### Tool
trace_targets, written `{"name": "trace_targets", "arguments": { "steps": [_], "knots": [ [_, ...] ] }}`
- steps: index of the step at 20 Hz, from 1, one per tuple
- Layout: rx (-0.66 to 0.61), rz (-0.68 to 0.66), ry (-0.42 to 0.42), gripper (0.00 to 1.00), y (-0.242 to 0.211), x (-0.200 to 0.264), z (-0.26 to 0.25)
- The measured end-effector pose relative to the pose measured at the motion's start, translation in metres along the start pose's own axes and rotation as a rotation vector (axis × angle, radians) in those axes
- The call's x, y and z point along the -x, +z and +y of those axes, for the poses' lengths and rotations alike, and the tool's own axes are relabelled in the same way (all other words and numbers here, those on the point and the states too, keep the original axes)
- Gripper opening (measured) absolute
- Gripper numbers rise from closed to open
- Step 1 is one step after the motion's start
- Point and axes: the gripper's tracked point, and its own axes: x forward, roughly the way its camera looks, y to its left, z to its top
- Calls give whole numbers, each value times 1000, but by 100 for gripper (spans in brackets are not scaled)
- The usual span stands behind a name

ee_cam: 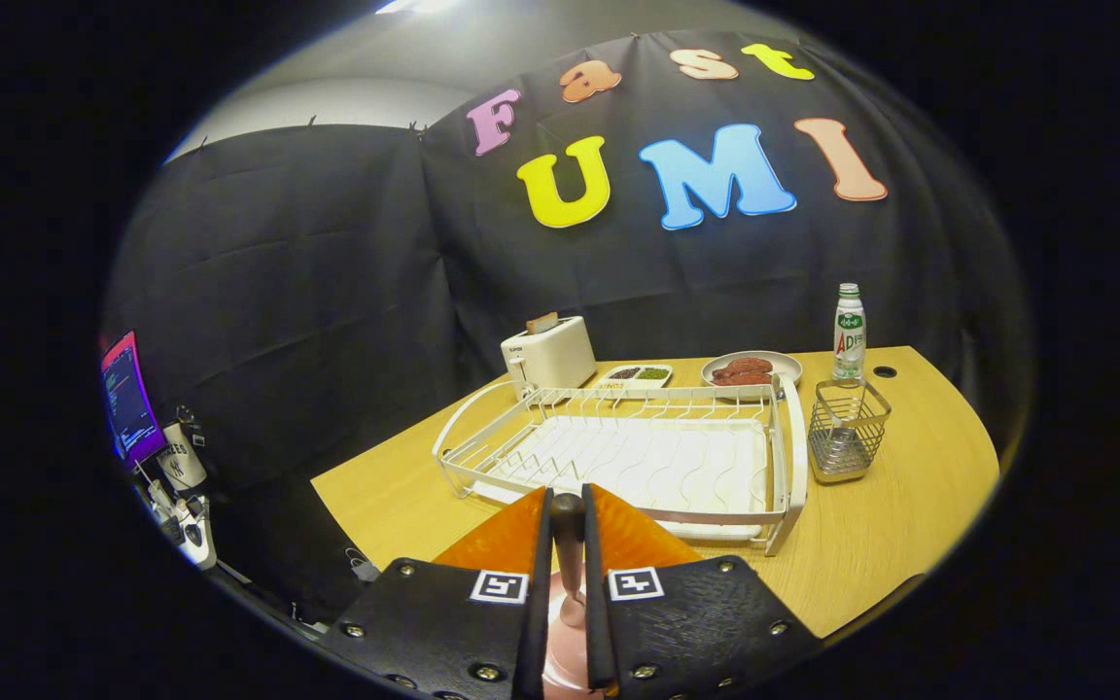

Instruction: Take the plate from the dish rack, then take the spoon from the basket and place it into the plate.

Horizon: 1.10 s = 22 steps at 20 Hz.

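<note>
My fingers (568,525) are nearly pressed together, pinching a dark-handled spoon (567,544) between them. The handle end pokes up at the fingertips and the shaft runs down the narrow gap toward a pinkish surface below, most likely the plate (565,661), though so little of it shows that I can't be sure. I read this as the last step: spoon in hand, held above the plate, about to be set down. I can't tell whether the bowl end touches the plate.

The dish rack (638,457) sits just beyond the fingers on the tabletop (900,506), with no dishes in it, which fits the plate being out already. The wire basket (847,433) stands just beside the rack's right end and looks to hold no spoon now, only something pale at the bottom that I can't make out. It is well apart from the fingers, so the spoon has been carried clear of it.

Behind the rack are a toaster (548,355), a small tray (636,375), a bowl with reddish food (751,369) and a bottle (849,333), none of them in the way.

The thin handle is pinched near its top, so the spoon could swing. I'd lower it before spreading the fingers.
</note>
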Motion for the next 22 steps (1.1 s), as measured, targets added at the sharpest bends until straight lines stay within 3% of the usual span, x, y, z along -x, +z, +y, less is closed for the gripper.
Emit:
{"name": "trace_targets", "arguments": {
  "steps": [4, 15, 22],
  "knots": [
    [-11, -40, -5, 21, 19, 10, -4],
    [42, -144, -13, 21, 71, 25, -14],
    [86, -333, -62, 21, 180, 53, -35]
  ]
}}
